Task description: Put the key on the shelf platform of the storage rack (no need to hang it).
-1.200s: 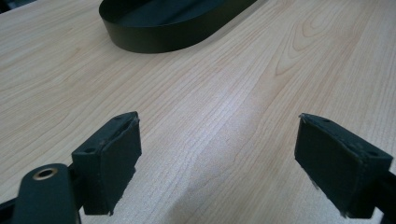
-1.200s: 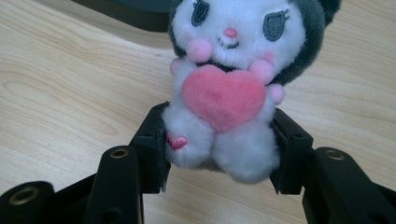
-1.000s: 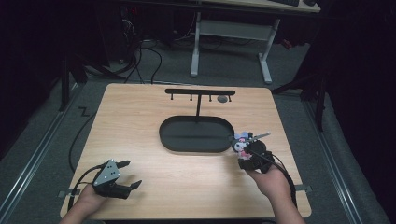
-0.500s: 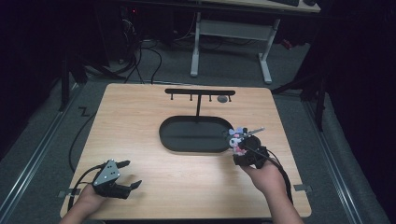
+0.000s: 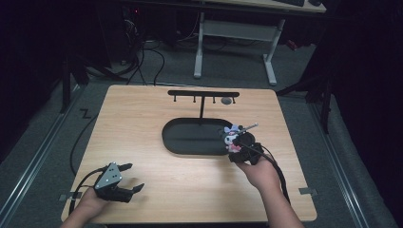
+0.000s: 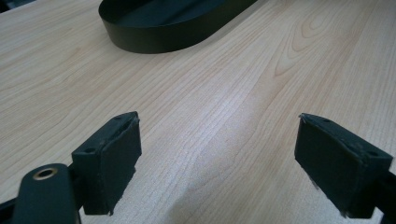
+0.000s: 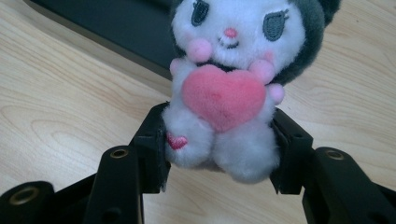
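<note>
The wooden counter (image 5: 142,118) is the biggest thing in front of me, and on it stands a black stand: an oval tray base (image 5: 190,137) with a post rising to a hook bar (image 5: 203,93) across the top. My left gripper (image 5: 126,176) rests low near the counter's front left corner, its fingers (image 6: 109,158) spread wide with nothing but bare wood between them.

My right gripper (image 5: 240,151) sits at the tray's right end, and its fingers (image 7: 152,144) are clamped on the small plush toy (image 7: 233,84), a white and dark grey character hugging a pink heart. I have it by the lower body, one finger pressing in on each side just under the heart, and it is held upright, above the counter just beside the tray rim. A thin rod or loop (image 5: 248,127) sticks out from its head.

I judge the toy very light and soft: the fur squashes under my fingers, so it won't slip or break, but it may sag or twist. The body is the firmest hold; the loop seems right for a hook.
</note>
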